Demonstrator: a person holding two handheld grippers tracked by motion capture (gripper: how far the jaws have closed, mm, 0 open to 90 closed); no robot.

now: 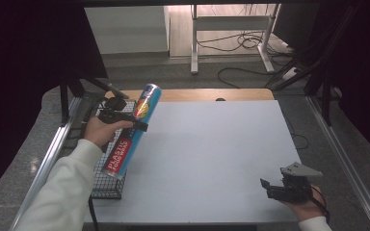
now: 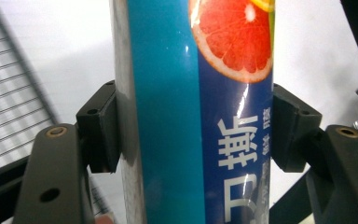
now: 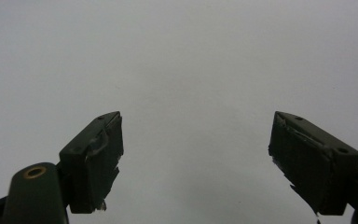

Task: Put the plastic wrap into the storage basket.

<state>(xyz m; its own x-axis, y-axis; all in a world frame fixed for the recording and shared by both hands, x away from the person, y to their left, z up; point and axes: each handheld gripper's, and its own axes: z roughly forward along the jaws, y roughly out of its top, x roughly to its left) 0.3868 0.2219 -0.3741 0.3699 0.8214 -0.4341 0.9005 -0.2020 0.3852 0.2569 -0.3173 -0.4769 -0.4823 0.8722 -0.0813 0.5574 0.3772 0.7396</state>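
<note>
**Plastic wrap box held over the wire basket**

We see our left gripper clamped on a long box of plastic wrap, both pads pressed against its sides. The box hangs tilted above the table's left edge, its lower end over the wire basket, its top end pointing away from us. Our right gripper rests near the front right corner of the table, its jaws wide apart with nothing between them.
</note>
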